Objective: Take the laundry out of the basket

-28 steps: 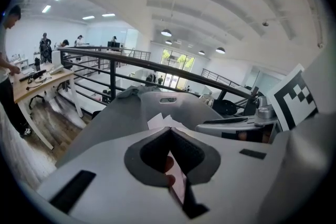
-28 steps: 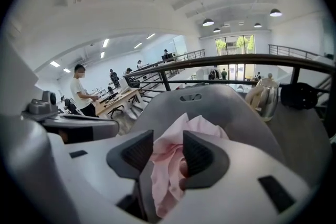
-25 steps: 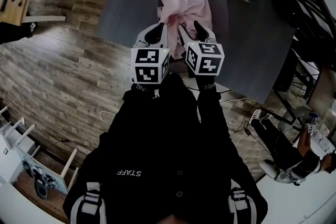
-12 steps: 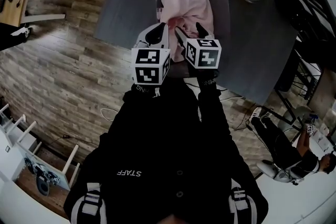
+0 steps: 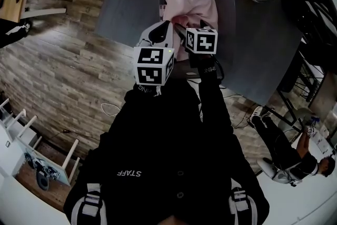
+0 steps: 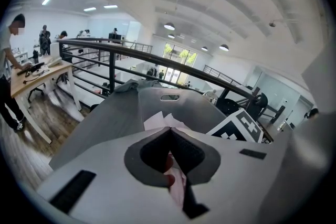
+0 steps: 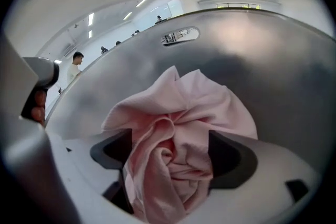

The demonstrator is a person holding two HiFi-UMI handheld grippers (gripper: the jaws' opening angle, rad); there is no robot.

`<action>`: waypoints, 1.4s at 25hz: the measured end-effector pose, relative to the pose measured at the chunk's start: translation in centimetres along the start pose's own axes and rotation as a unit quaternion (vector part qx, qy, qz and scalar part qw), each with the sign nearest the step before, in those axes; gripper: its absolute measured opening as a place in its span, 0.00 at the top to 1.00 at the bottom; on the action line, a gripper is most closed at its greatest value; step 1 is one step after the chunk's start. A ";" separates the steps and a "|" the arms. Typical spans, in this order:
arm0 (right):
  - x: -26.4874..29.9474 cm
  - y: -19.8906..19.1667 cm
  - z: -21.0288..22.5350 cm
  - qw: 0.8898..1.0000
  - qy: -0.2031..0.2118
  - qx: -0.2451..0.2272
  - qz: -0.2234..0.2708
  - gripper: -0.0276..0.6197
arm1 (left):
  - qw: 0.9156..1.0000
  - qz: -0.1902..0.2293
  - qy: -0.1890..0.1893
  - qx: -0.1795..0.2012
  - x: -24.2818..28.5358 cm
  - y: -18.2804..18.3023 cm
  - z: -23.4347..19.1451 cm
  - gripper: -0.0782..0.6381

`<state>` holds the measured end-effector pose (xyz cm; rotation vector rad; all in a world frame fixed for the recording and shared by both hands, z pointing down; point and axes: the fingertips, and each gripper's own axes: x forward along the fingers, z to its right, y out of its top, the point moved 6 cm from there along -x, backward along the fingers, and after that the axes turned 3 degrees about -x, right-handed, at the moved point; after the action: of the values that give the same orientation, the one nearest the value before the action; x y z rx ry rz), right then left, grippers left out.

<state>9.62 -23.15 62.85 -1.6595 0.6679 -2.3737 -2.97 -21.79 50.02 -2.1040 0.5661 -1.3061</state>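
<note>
The basket [image 5: 230, 5] stands on the desk [image 5: 126, 2] close to its near edge, with its long axis running from the near edge toward the far edge. The pink laundry [image 5: 192, 2] lies heaped inside it, filling the middle and rising above the rim.

The right tool [image 5: 194, 28] is the one that is in among the cloth. Its jaws are spread, and a twisted bunch of the laundry fills the gap between them and brushes both pads. The cloth lies straight ahead of this tool, toward the far edge, and partly inside its reach already.

The left tool [image 5: 158, 34] sits just beside it on the side of the desk's left edge, over the basket's near left corner. Its jaws are pressed together at the tips, with a thin strip of pink fabric showing in the slot between them, so it appears to be pinching an edge of the laundry.

The lift likely turns on the right tool closing on the bunch, then both rising toward the near edge.
</note>
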 end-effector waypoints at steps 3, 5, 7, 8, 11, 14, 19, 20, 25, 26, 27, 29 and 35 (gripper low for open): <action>1.2 -0.3 0.6 1.000 -0.002 0.007 -0.013 0.27 | 1.000 -0.003 0.004 -0.004 0.0 0.1 -0.3 0.89; 2.1 -0.7 1.0 1.000 -0.006 0.009 -0.023 0.26 | 1.000 -0.003 0.006 -0.007 -0.2 0.1 -0.6 0.89; 3.1 -1.1 1.2 0.999 -0.009 0.012 -0.036 0.25 | 1.000 -0.001 0.007 -0.009 -0.4 0.2 -0.8 0.89; 3.6 -1.2 1.3 0.999 -0.010 0.012 -0.042 0.24 | 1.000 -0.001 0.008 -0.010 -0.4 0.2 -0.8 0.89; 5.4 -1.5 1.5 0.998 -0.019 0.004 -0.064 0.21 | 1.000 0.001 0.011 -0.012 -0.5 0.2 -1.1 0.89; 7.1 -1.9 1.9 0.996 -0.036 -0.008 -0.084 0.21 | 1.000 0.001 0.013 -0.012 -0.6 0.1 -1.4 0.89; 9.5 -2.5 2.3 0.990 -0.076 -0.048 -0.112 0.21 | 1.000 0.004 0.021 -0.014 -1.1 -0.1 -2.1 0.89; 9.7 -2.5 2.3 0.989 -0.081 -0.053 -0.116 0.21 | 1.000 0.004 0.022 -0.015 -1.2 -0.1 -2.3 0.89; 9.9 -2.2 2.7 0.983 -0.121 -0.060 -0.123 0.24 | 0.999 0.005 0.031 -0.020 -2.0 -0.6 -3.4 0.89; 9.8 -2.1 2.8 0.983 -0.127 -0.057 -0.121 0.28 | 0.999 0.005 0.032 -0.021 -2.2 -0.7 -3.5 0.89; 9.7 -2.0 2.9 0.983 -0.131 -0.052 -0.117 0.33 | 0.999 0.006 0.032 -0.021 -2.4 -0.8 -3.6 0.89; 9.3 -2.1 3.0 0.984 -0.132 -0.041 -0.112 0.43 | 0.999 0.006 0.032 -0.021 -2.7 -1.0 -3.6 0.89; 6.5 -1.1 3.4 0.991 -0.110 -0.029 -0.072 0.60 | 0.999 0.023 0.030 -0.016 -4.6 -0.6 -3.5 0.89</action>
<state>10.48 -25.56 69.80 -2.0193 0.6007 -2.2352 -8.06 -19.40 48.59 -2.0713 0.6605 -1.3469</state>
